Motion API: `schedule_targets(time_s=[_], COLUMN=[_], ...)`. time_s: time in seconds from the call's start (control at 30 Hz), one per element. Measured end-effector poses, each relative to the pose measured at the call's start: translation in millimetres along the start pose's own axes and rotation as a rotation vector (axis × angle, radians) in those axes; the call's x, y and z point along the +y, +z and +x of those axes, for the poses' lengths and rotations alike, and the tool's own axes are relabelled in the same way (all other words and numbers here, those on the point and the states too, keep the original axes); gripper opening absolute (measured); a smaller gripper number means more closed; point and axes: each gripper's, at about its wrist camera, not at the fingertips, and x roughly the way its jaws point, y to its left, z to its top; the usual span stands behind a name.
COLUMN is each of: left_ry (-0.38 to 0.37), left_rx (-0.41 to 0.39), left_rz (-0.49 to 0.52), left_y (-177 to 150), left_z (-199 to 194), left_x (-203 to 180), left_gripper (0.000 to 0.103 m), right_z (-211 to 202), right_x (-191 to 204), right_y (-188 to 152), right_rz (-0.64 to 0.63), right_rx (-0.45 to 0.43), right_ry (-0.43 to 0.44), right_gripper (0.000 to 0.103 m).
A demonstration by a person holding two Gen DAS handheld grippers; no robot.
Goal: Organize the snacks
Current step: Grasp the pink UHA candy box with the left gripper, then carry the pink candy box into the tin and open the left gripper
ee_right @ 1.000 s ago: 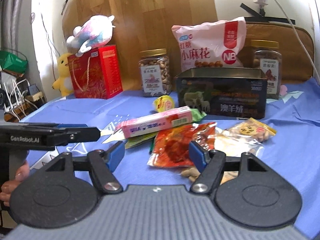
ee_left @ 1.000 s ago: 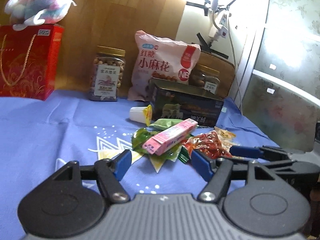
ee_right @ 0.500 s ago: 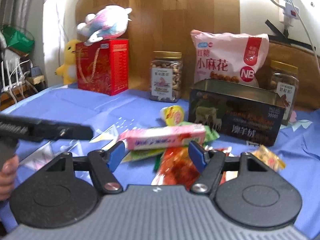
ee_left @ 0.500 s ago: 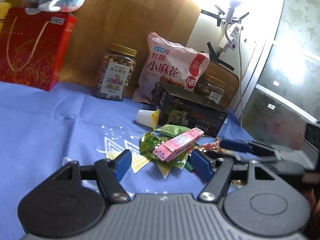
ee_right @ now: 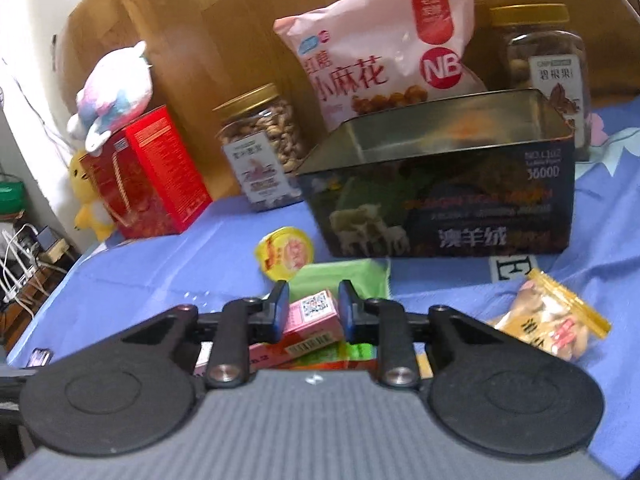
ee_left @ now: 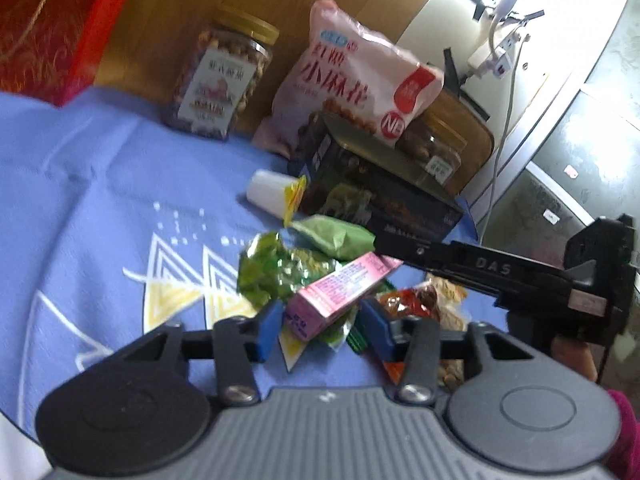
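Closing jaws: both grippers are caught with their blue-padded jaws narrowing on opposite ends of one long pink cardboard snack box (ee_left: 343, 284).
Left gripper (ee_left: 319, 330): its blue fingers (ee_left: 267, 330) are seen either side of the near end of the box; whether the pads yet press on the card cannot be told, as narrow gaps seem to remain.
Right gripper (ee_right: 313, 311): its pads are set against the two sides of the box's other end, where a printed code square is shown.
Pink box: it is held tilted above a crinkled green foil wrapper (ee_left: 280, 272) and a red snack pouch (ee_left: 412, 300) on the blue patterned tablecloth (ee_left: 100, 208).
Open dark metal tin (ee_right: 440, 196): it stands just behind the heap, its inside bare as far as is seen.
Other loose snacks: a small white cup with a yellow foil lid (ee_right: 286, 254) lies on its side near the tin; a flat green packet (ee_right: 340, 276) lies between the cup and the box; a clear bag of pale pieces with a yellow strip (ee_right: 552, 320) lies to the right.
Back row: a pink bag of twisted dough snacks (ee_right: 380, 52) and two gold-lidded clear plastic nut jars (ee_right: 260, 148) are stood against a wooden board, beside a red gift bag (ee_right: 148, 180).
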Motion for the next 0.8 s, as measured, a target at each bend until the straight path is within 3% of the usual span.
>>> schedule_targets(time_s=[0.3,0.6,0.73,0.8], left_ry=[0.013,0.018,0.027,0.023], left_rx=[-0.028,-0.054,-0.049,-0.047], left_rz=[-0.047,-0.023,-0.016,-0.012], left_y=[-9.8,-29.5,-32.9,-32.2], left_z=[-34.9,-80.0,-78.4,-79.6], left_x=[12.8,20.7,18.1,15.5], left_gripper=[0.042,0.045,0.054,0.064], right_z=[-37.5,-52.6,-54.7,-56.8], right_x=[28.9,53.5,58.5,58.1], right_y=[-21.9,-70.8,-72.3,-72.3], right_rz=[-0.066,-0.1,-0.142,-0.153], right_rx=[-0.038,0.041,0.038,0.031], right_ry=[0.043,0.116,0.134,0.138], right_gripper=[0.031,0.033,0.042,0.043])
